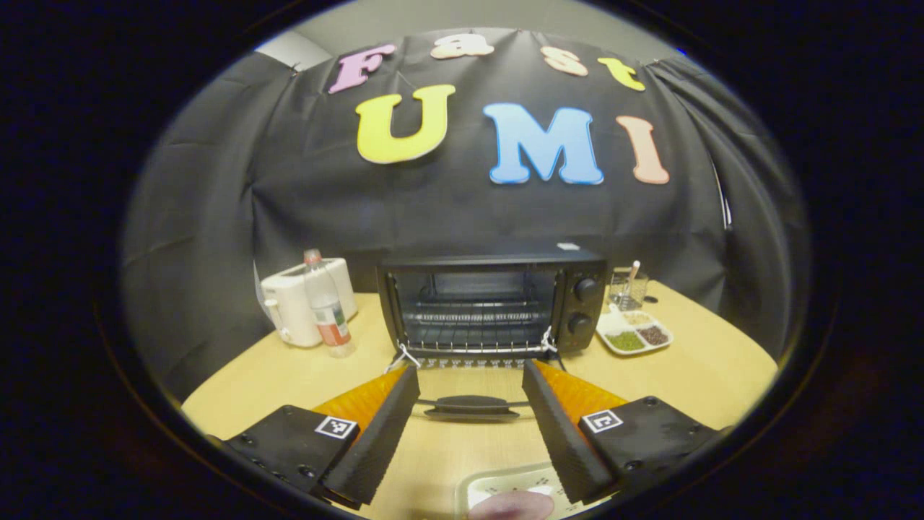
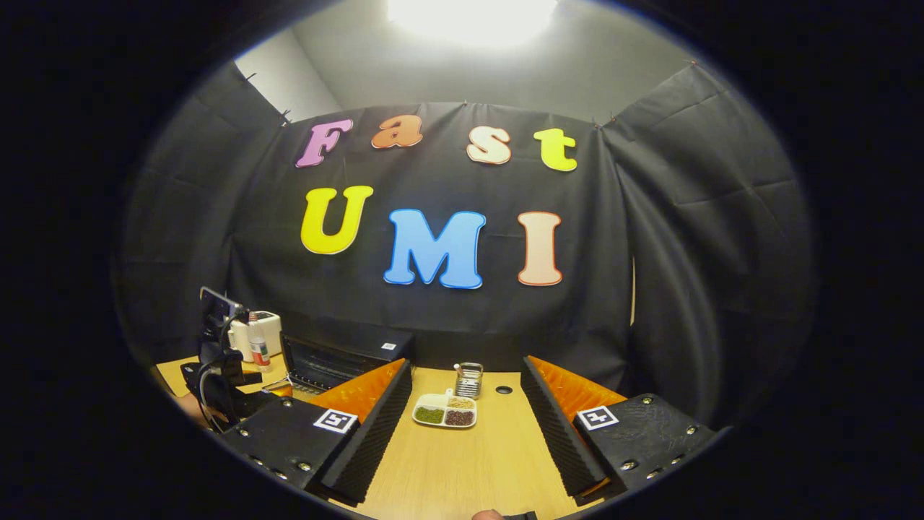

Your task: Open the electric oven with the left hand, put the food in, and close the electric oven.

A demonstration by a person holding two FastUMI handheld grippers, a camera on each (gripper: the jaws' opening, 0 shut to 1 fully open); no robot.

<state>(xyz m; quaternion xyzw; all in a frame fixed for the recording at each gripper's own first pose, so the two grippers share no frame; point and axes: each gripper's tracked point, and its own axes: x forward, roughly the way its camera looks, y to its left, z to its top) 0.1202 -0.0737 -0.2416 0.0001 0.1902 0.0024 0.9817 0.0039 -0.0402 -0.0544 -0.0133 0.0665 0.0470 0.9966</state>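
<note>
Two fingers of the left gripper (image 1: 469, 419) stood spread wide in the left gripper view, pinching nothing. Straight ahead of them we saw the electric oven (image 1: 491, 307) with its door (image 1: 469, 383) dropped flat toward us, the door handle (image 1: 471, 408) lying between the fingertips but, as far as we could tell, untouched. Below and just behind the fingers sat a pale tray (image 1: 505, 491) carrying a rounded pinkish piece of food (image 1: 512, 505). We judged the food soft and light, best lifted by the stiff tray rim; the hinged door looked rigid and easiest to swing by its handle.

In the right gripper view, the right gripper (image 2: 465, 426) was likewise spread and empty over the wooden table (image 2: 462, 469). Ahead of it lay a divided dish of beans (image 2: 445, 413), and far off to its left we saw the oven (image 2: 339, 357) beside the other gripper (image 2: 220, 361).
</note>
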